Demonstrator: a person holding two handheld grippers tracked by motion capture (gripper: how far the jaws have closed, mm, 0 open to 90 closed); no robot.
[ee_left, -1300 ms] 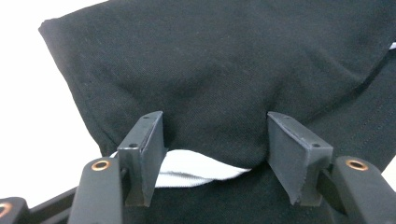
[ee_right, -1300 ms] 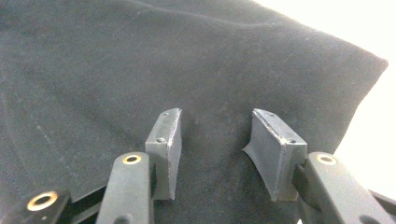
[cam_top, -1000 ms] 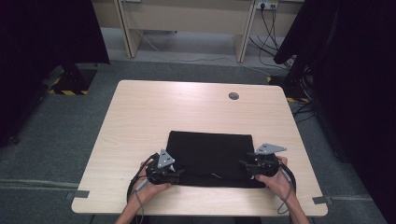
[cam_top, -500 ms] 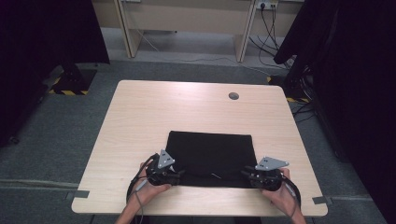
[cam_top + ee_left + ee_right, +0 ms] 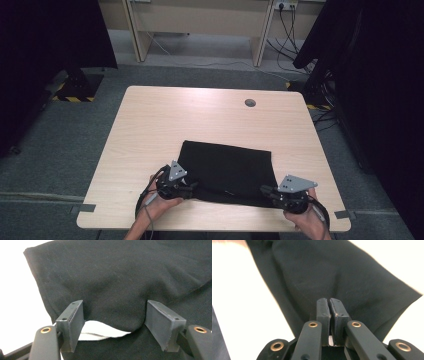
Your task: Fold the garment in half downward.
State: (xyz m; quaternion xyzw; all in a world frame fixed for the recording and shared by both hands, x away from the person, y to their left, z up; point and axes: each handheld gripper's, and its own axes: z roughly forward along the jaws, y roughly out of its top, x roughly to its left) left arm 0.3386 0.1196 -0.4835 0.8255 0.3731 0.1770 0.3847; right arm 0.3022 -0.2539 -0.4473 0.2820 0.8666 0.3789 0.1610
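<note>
On the near half of the wooden table (image 5: 150, 125) lies the black cloth (image 5: 230, 170), its long side running from left to right in front of me. Both my grippers stand at its near edge, one at each corner. My right gripper (image 5: 329, 303) has just been closing; its jaws are now pressed together, and I judge they pinch the cloth edge. My left gripper (image 5: 113, 317) is spread, with a fold of cloth lying between the jaws, not yet pinched.

grey carpet floor (image 5: 60, 145), light wooden table (image 5: 200, 120), black curtains (image 5: 45, 35), desk legs behind (image 5: 260, 45)
</note>
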